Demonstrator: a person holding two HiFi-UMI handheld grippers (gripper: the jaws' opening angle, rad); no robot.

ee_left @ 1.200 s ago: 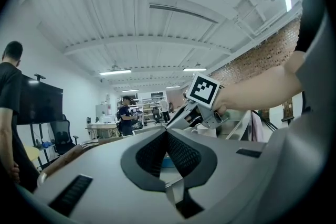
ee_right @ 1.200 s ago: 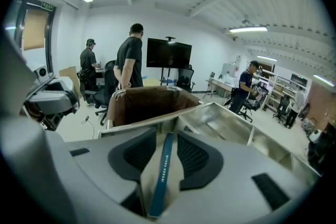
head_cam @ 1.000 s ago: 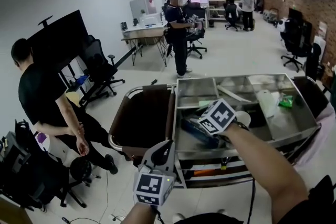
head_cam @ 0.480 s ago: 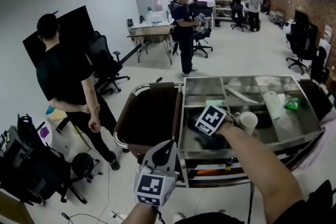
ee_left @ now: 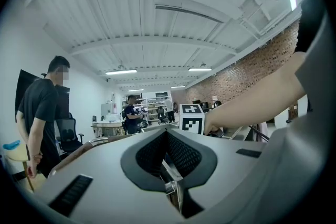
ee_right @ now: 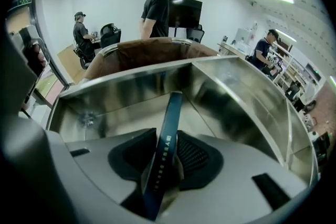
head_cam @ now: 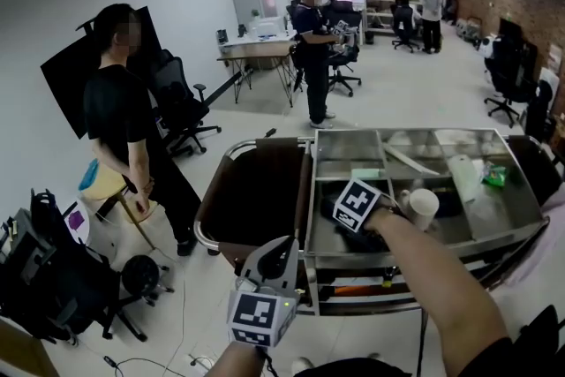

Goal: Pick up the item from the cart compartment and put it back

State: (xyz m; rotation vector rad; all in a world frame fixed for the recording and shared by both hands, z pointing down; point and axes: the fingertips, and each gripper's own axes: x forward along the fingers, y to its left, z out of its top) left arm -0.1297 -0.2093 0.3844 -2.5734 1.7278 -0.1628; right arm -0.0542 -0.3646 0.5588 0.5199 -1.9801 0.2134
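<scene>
While the left gripper (head_cam: pixel 281 250) is hanging beside the cart (head_cam: pixel 505 209) with its jaws pressed together and nothing in them, the right gripper (ee_right: pixel 167 157) is squeezing the thin blue item (ee_right: pixel 169 118) low inside the steel compartment (ee_right: pixel 126 107). I am guessing the grab is done; laying it down and letting go are left.

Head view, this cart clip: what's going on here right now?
A person is working at a steel cart with two handheld grippers. The right gripper is down in the cart's near-left compartment, its jaws closed on a thin dark blue item, seen edge-on between them. The left gripper hangs off the cart's near side, jaws together and empty. A white cup lies nearby in the cart, untouched.
</scene>
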